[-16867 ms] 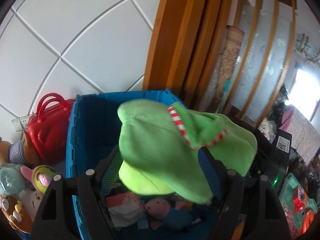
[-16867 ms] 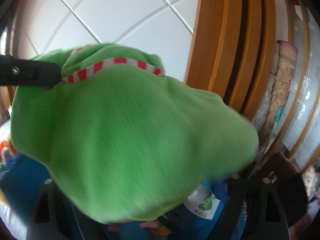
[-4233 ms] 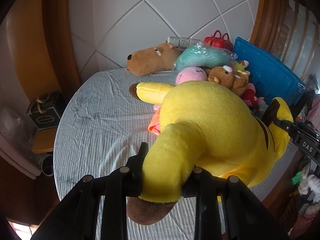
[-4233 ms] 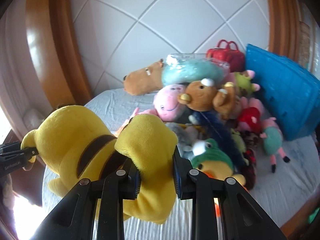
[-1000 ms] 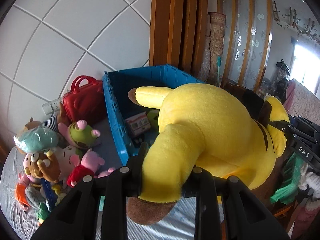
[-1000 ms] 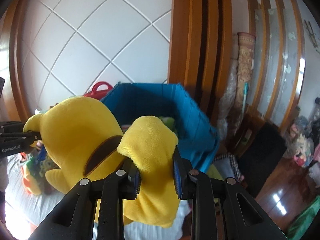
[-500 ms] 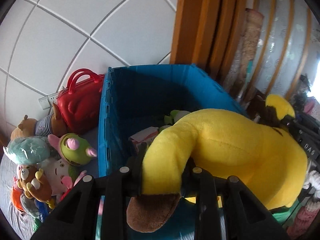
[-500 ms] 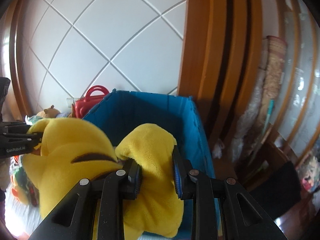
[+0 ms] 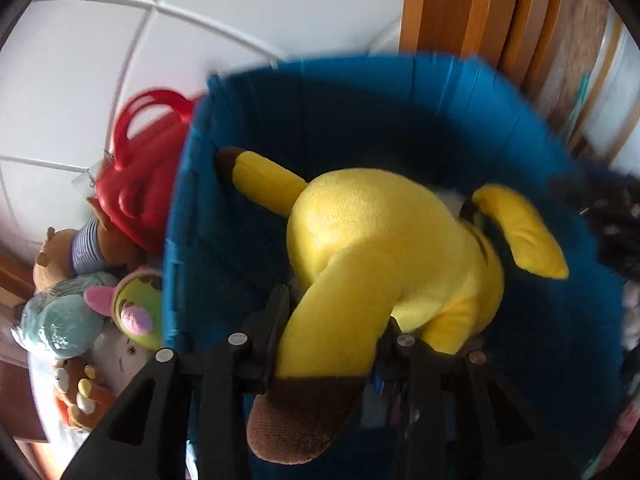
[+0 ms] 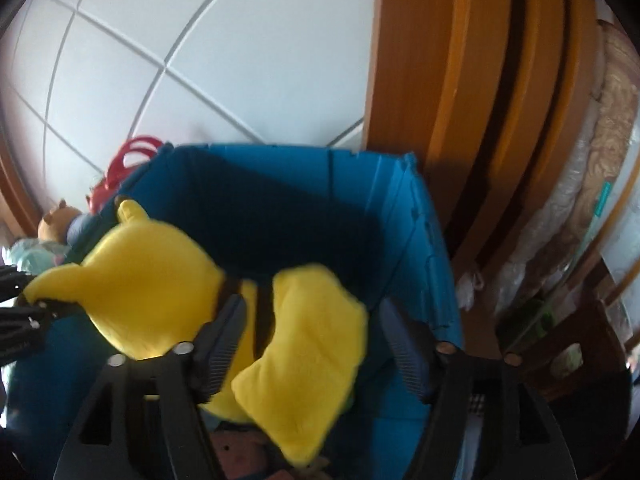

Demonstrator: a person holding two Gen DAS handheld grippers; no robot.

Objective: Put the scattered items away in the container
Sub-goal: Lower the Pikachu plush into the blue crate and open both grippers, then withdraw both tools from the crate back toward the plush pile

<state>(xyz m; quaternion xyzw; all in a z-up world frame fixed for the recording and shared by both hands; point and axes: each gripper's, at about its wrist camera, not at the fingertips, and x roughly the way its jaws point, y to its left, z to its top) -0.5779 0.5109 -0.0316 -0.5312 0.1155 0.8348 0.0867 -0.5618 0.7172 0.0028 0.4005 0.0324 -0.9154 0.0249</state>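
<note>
Nearest the left wrist camera, the left gripper (image 9: 334, 344) has its jaws just beginning to open, with a brown-tipped yellow limb of the large yellow plush toy (image 9: 384, 240) between them; the fingers (image 9: 272, 320) seem to be touching the fabric on both sides. Nearest the right wrist camera, the right gripper (image 10: 316, 344) is opening wide: its ribbed pads (image 10: 222, 340) stand clear of the toy's flat yellow tail (image 10: 308, 360), which hangs loose between them.

Just beyond both grippers, the toy's body lies inside the blue crate (image 9: 192, 216), one ear reaching toward the crate's left wall. This looks like the release step: the toy is being dropped into the container.

Further off, outside the crate's left wall, more soft toys (image 9: 80, 312) and a red handbag (image 9: 144, 168) remain scattered, so the tidying is probably far from finished.

The next move likely calls for the left jaws to open fully, then both grippers to lift clear of the crate without snagging the plush, before heading back to the pile.

Behind everything stand a white tiled wall (image 10: 200, 40) and a wooden door frame (image 10: 460, 80).
</note>
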